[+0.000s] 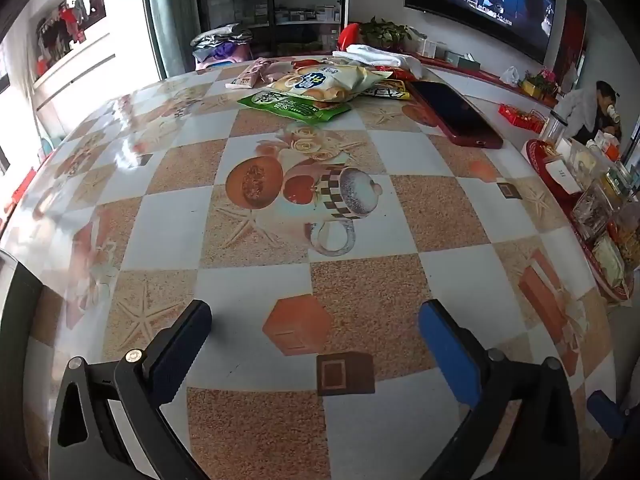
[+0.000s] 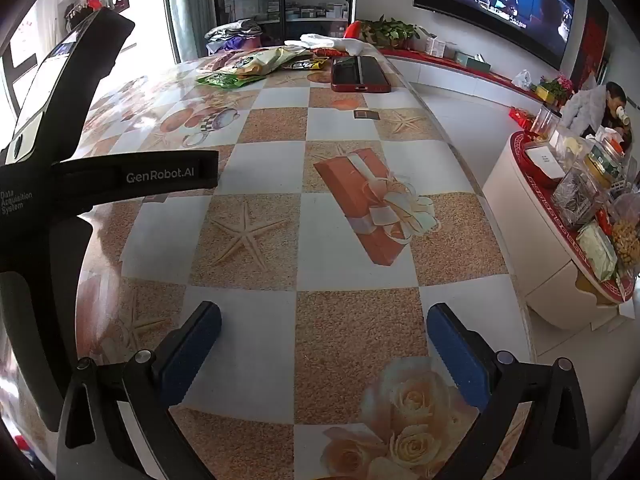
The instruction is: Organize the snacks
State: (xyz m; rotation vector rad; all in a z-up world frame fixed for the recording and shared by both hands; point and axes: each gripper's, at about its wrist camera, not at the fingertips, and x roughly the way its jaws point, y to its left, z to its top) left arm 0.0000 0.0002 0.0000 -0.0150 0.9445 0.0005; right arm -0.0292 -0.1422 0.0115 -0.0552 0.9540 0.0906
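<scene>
A pile of snack bags lies at the far end of the patterned table [image 1: 256, 248]: a pale yellow chip bag [image 1: 320, 82] on top of a green bag [image 1: 294, 106], a pink packet [image 1: 252, 74] to their left and a yellow-black packet [image 1: 390, 90] to their right. The pile also shows in the right wrist view [image 2: 248, 66]. My left gripper [image 1: 316, 344] is open and empty above the near part of the table, far from the snacks. My right gripper [image 2: 324, 344] is open and empty to its right, and sees the left gripper's body [image 2: 60, 176].
A dark phone in a red case [image 1: 456, 114] lies at the far right of the table, next to the snacks. White cloth [image 1: 376, 56] lies behind the pile. A low round side table [image 2: 576, 216] with jars and snack bags stands to the right.
</scene>
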